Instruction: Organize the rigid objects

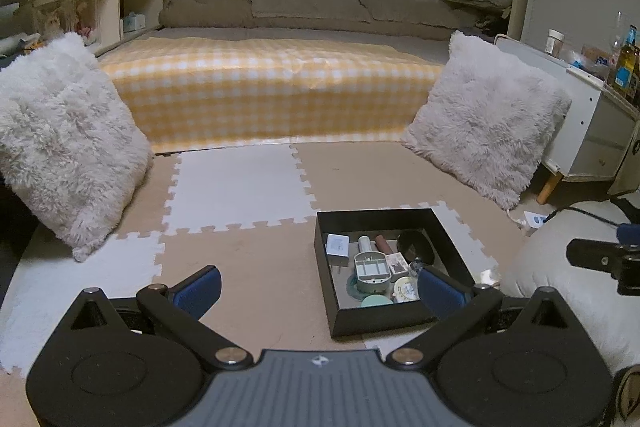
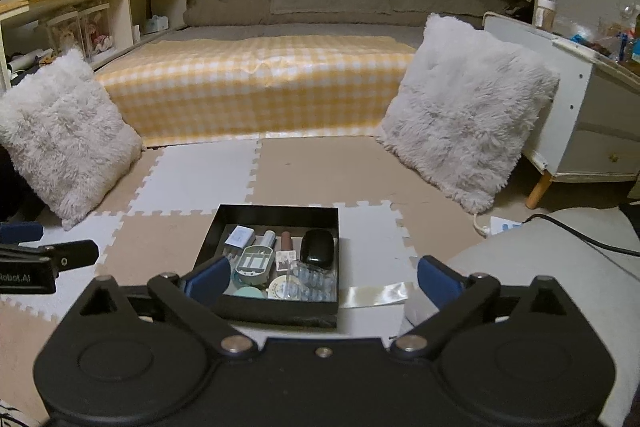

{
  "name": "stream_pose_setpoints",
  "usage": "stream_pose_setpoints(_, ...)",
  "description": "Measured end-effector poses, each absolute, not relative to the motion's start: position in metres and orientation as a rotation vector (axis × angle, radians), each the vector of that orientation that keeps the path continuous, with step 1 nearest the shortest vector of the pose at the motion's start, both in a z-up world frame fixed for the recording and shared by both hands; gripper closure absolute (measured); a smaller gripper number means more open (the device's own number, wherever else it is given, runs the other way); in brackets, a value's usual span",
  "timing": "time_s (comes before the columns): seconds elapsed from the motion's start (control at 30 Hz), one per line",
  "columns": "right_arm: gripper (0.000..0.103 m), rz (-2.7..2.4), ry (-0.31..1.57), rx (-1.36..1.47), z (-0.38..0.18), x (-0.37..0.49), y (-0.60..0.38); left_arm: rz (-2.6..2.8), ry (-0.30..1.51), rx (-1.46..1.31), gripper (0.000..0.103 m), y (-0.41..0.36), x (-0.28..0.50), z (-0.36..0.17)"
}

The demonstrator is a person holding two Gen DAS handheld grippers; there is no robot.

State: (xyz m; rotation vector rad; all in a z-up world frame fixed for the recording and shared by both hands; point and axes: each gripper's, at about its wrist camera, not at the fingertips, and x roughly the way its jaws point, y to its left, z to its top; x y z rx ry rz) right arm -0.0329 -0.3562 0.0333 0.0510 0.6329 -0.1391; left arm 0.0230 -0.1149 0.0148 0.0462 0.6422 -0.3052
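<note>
Both grippers are held spread wide and empty above the foam floor mat [image 2: 312,163]. The right gripper [image 2: 320,281] and left gripper [image 1: 320,287] touch nothing. A black box [image 2: 224,227] on the mat is filled with a black mouse [image 2: 317,246], a white charger [image 2: 240,237] and other small items.

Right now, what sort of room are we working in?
Most likely a bedroom or bed-sitting room: a low bed with a yellow checked cover, fluffy white cushions leaning at its foot, and foam puzzle floor mats under the black box.
</note>
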Motion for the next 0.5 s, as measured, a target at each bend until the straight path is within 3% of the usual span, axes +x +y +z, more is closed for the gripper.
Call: stream_pose_setpoints(0.5,0.000,-0.176,0.602,0.006,0.016,-0.060,-0.347,-0.294,0.564,0.053,0.000,-0.106,-0.006,0.012)
